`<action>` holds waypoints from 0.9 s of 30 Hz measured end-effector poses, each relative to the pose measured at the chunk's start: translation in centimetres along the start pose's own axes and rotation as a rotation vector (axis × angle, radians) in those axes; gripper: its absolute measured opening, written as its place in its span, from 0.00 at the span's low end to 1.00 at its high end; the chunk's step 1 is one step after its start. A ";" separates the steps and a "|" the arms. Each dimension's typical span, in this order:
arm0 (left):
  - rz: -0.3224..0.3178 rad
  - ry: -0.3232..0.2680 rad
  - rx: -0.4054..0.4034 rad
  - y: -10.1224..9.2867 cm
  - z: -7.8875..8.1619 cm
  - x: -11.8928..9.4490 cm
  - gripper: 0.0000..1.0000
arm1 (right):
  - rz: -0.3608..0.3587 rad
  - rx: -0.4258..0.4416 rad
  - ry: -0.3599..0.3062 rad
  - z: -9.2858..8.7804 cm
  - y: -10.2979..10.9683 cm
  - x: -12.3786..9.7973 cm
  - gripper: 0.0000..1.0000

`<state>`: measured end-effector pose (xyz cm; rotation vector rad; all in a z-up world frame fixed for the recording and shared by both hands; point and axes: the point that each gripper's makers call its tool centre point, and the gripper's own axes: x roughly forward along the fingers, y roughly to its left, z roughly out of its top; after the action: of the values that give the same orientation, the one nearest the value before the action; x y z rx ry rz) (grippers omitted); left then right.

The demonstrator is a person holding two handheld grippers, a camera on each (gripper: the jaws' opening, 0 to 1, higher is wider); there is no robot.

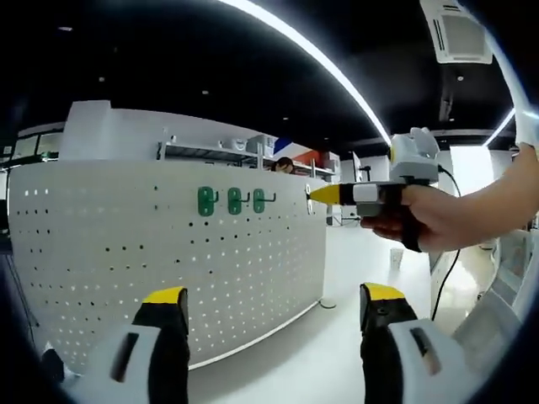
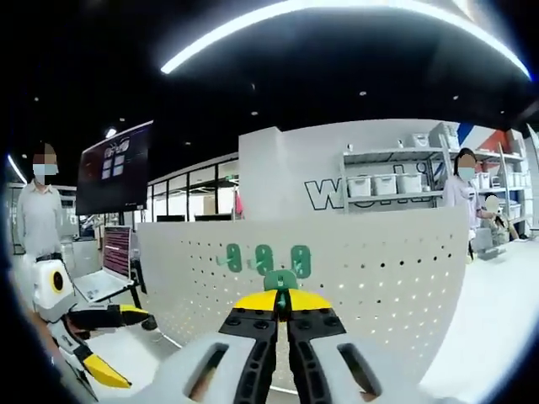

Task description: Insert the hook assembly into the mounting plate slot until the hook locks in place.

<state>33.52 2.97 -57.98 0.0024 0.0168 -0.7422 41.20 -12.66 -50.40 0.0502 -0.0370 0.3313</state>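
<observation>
Green hook (image 2: 280,280) upright in right gripper (image 2: 283,305).

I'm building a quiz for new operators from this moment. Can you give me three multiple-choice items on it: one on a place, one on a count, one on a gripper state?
1. Where are the mounted green hooks?
A. Upper part of the white pegboard
B. On the table
C. On the rear shelves

2. How many green hooks hang on the pegboard?
A. One
B. Three
C. Five

3. What state is the right gripper in?
A. Wide open, empty
B. Shut on a green hook piece
C. Shut on a cable

Answers:
1. A, they sit in a row near the board's top edge.
2. B, three side by side in both gripper views.
3. B, its yellow-tipped jaws meet under the green piece; the left gripper stands open.
</observation>
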 end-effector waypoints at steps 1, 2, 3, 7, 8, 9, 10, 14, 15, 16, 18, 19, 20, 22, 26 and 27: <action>0.007 -0.002 0.000 0.2 0.0 -0.2 0.86 | -0.008 0.002 0.000 0.0 -0.3 0.2 0.00; 0.011 -0.004 -0.003 0.2 0.1 -0.4 0.87 | -0.018 0.001 0.000 0.1 -0.7 0.3 0.00; 0.019 -0.011 -0.004 0.4 0.2 -0.7 0.87 | -0.030 -0.001 -0.001 0.2 -1.2 0.6 0.00; 0.045 0.003 -0.004 1.2 -0.3 -1.4 0.87 | -0.065 -0.019 -0.004 0.4 -2.7 1.4 0.00; 0.053 0.002 -0.009 1.5 -0.4 -1.7 0.88 | -0.071 -0.014 -0.005 0.4 -3.1 1.7 0.00; 0.058 0.004 -0.010 1.6 -0.5 -1.9 0.88 | -0.078 -0.010 -0.006 0.4 -3.4 1.9 0.00; 0.067 0.008 -0.006 1.8 -0.6 -2.2 0.88 | -0.085 -0.015 -0.007 0.5 -3.7 2.1 0.00; 0.090 0.006 -0.011 2.3 -0.7 -3.0 0.88 | -0.106 -0.028 -0.016 0.8 -4.4 2.8 0.00; 0.095 0.007 -0.010 2.4 -0.8 -3.1 0.88 | -0.111 -0.024 -0.017 0.7 -4.5 3.0 0.00; 0.098 0.008 -0.010 2.5 -0.8 -3.2 0.88 | -0.113 -0.020 -0.020 0.8 -4.6 3.2 0.00; 0.104 0.005 -0.011 2.6 -0.8 -3.5 0.88 | -0.113 -0.026 -0.024 0.9 -4.6 3.5 0.00; 0.109 0.007 -0.009 2.7 -0.9 -3.6 0.88 | -0.116 -0.035 -0.029 1.1 -4.6 3.7 0.00; 0.112 0.008 -0.009 2.7 -0.9 -3.7 0.88 | -0.120 -0.031 -0.033 1.2 -4.8 3.8 0.00; 0.119 0.007 -0.015 2.8 -0.9 -4.0 0.88 | -0.130 -0.037 -0.039 1.2 -5.0 4.1 0.00; 0.127 0.015 -0.014 3.0 -1.0 -4.3 0.88 | -0.144 -0.020 -0.053 1.2 -5.5 4.6 0.01; 0.130 0.014 -0.010 3.1 -1.0 -4.4 0.88 | -0.147 -0.022 -0.054 1.2 -5.6 4.8 0.01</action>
<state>32.35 8.25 -58.88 -0.0011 0.0337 -0.6124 47.48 -16.43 -49.20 0.0397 -0.0901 0.1827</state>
